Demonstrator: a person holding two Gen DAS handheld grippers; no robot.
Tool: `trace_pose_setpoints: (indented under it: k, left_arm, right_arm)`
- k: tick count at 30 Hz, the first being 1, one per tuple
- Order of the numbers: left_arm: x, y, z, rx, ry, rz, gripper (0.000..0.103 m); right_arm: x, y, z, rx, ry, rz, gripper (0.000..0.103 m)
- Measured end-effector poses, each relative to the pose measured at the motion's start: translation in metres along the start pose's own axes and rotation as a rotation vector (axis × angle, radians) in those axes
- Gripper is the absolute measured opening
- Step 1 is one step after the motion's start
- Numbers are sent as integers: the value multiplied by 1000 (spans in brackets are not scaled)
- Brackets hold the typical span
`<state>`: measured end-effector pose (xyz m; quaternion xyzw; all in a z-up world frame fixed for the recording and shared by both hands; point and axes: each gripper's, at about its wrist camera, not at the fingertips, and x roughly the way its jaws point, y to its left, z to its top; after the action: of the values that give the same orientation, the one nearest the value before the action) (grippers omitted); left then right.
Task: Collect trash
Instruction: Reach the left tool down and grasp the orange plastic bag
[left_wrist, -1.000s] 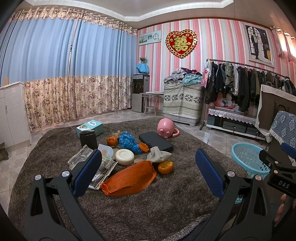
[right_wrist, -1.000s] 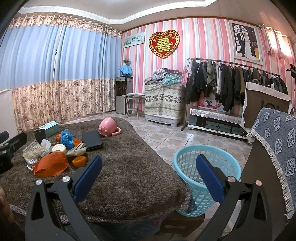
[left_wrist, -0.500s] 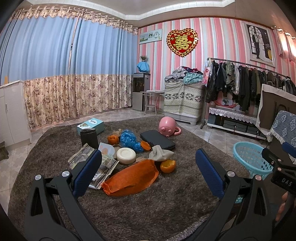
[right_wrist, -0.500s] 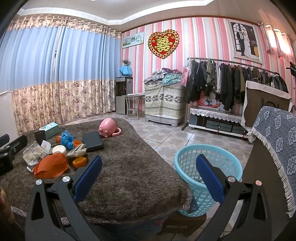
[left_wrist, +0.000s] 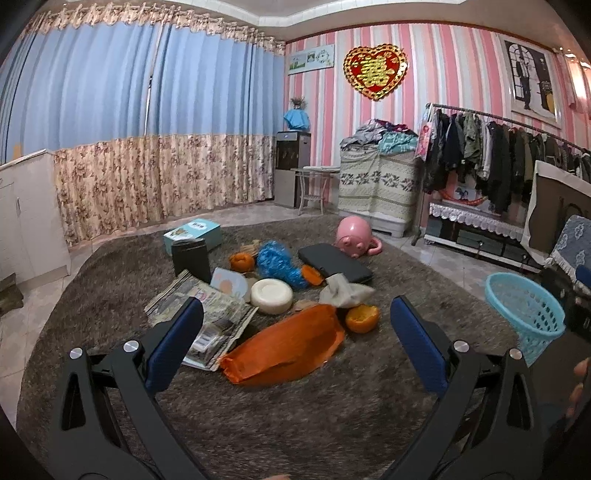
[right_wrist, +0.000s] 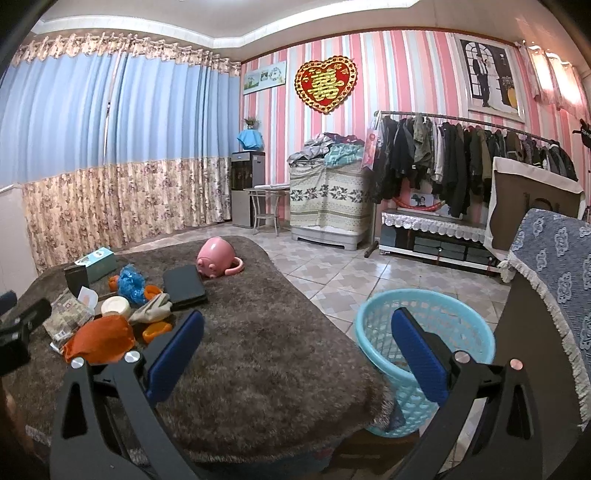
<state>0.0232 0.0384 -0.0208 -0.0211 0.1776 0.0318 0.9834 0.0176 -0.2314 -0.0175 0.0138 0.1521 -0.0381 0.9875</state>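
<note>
Here we held the left gripper (left_wrist: 295, 332) wide apart and empty above a shaggy brown rug (left_wrist: 295, 413), an orange bag (left_wrist: 284, 347) lying just ahead between its fingers, with newspaper (left_wrist: 207, 314) and an orange peel (left_wrist: 362, 318) beside it. Our right gripper (right_wrist: 297, 350) likewise gaped, holding nothing, with the blue basket (right_wrist: 376, 325) on the floor just ahead to its right.

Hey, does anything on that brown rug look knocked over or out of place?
Yes: the pink pig-shaped mug lies tipped on its side at the rug's far edge, handle resting on the pile.
</note>
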Motion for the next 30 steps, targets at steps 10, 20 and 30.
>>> trace_pose_setpoints:
  k: [10, 20, 30]
  left_arm:
    - [51, 45, -20, -23, 126, 76, 98]
    - [91, 37, -49, -10, 278, -4, 98]
    - [109, 37, -52, -63, 379, -96, 64]
  right_arm:
    - [58, 24, -8, 0, 155, 83, 99]
    - [82, 22, -21, -25, 232, 22, 99]
    - [87, 25, -24, -34, 245, 47, 99]
